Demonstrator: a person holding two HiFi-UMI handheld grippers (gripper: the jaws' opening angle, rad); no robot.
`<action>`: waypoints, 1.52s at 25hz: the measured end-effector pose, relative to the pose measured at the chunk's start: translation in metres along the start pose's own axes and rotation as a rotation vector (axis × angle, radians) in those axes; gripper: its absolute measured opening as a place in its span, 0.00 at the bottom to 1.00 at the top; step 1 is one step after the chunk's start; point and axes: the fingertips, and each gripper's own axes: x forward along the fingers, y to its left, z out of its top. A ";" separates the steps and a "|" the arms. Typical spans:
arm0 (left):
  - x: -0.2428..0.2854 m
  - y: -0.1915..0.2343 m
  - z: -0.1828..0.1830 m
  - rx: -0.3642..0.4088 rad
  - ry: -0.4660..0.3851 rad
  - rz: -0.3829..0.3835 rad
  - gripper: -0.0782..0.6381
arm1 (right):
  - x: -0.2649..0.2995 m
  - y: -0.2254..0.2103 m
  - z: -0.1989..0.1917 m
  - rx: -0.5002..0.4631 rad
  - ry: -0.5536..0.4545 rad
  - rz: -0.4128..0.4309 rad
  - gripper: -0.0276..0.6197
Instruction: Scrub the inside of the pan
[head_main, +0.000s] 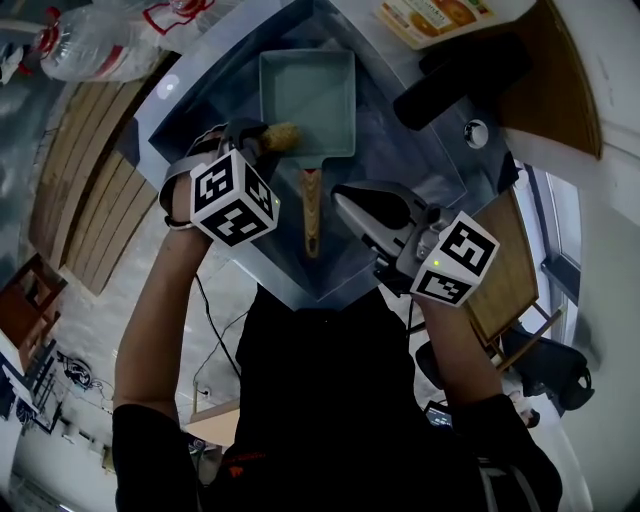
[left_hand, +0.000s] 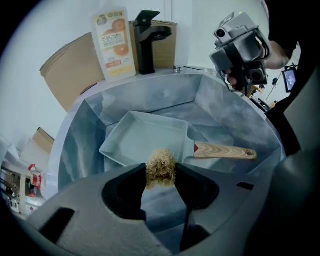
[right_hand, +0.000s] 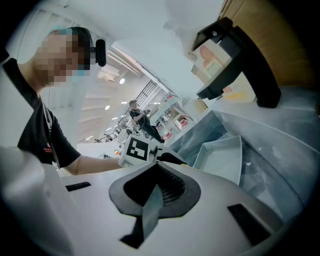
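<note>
Closest to the head cam were the two claws, both over the sink (head_main: 400, 170). Left claw (head_main: 262, 140) was clamped on a tan, wiry scrubber (left_hand: 160, 167) that hung right at the near rim of the pan (head_main: 308, 90); couldn't tell if it was touching. That pale rectangular pan lay in the sink bottom, straight ahead of the left claw, with its wooden handle (head_main: 312, 205) running back toward the person, between both claws. Right claw (right_hand: 155, 187) had its jaws together on nothing and hovered just beside the handle's end, so it looked handier for steadying. My guess: the scrubber only needed to go forward and down onto the pan floor.
</note>
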 end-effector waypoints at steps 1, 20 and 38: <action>0.001 -0.001 0.000 0.003 0.001 -0.003 0.36 | 0.001 0.000 0.000 -0.001 0.000 -0.001 0.05; 0.016 -0.005 0.007 0.011 0.056 -0.038 0.36 | -0.016 -0.012 0.002 0.011 -0.021 -0.023 0.05; 0.047 -0.033 0.072 0.071 0.043 -0.084 0.36 | -0.074 -0.037 0.006 0.028 -0.079 -0.071 0.05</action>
